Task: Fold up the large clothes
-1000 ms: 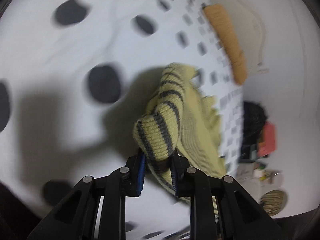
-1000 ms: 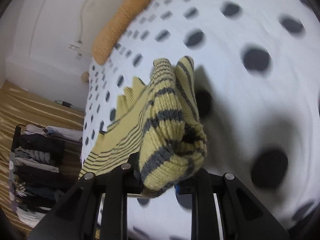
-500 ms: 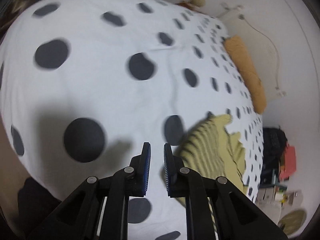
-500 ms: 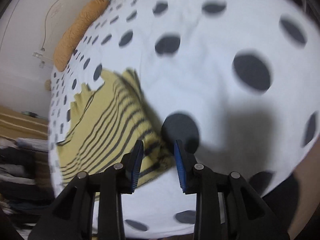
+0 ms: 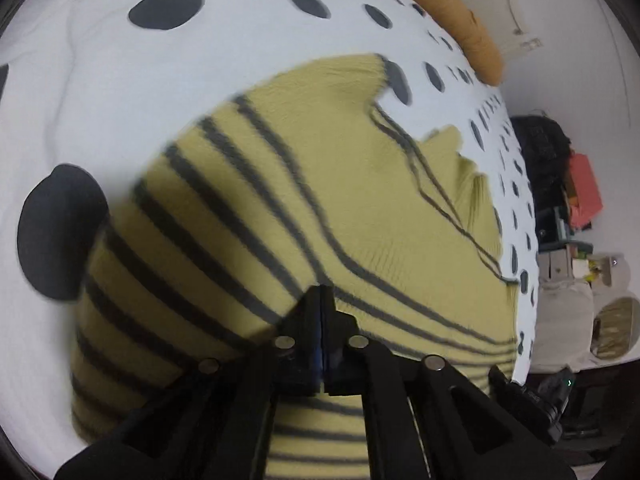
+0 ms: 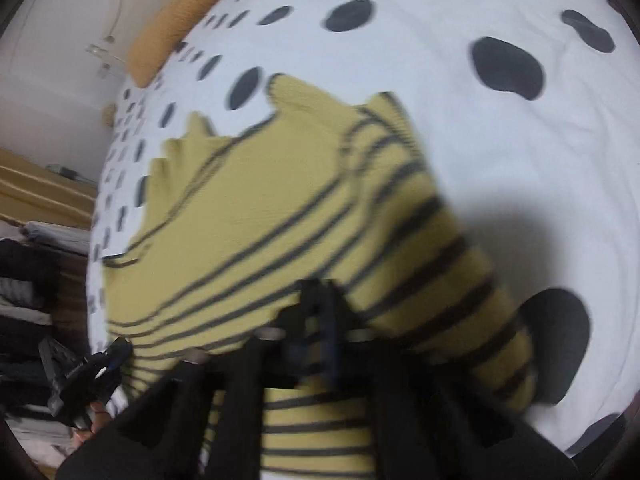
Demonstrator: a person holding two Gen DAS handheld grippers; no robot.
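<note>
Left wrist view: your left gripper (image 5: pixel 322 312) has just pinched shut, tips on the striped sweater (image 5: pixel 360 200), nothing visibly gripped
Right gripper (image 6: pixel 316 312): jaws together, just closed, resting on knit
Sweater: spread on the dotted bedspread (image 5: pixel 120 80), running toward 12 o'clock, sleeve at 3 in the right view
Nearer hand: neither

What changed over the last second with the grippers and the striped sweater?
Both let go: the left gripper and right gripper dropped the sleeve ends, stood open over the bed, then closed empty and came down over the yellow striped sweater. The spotted bedsheet and orange pillow stayed put.
</note>
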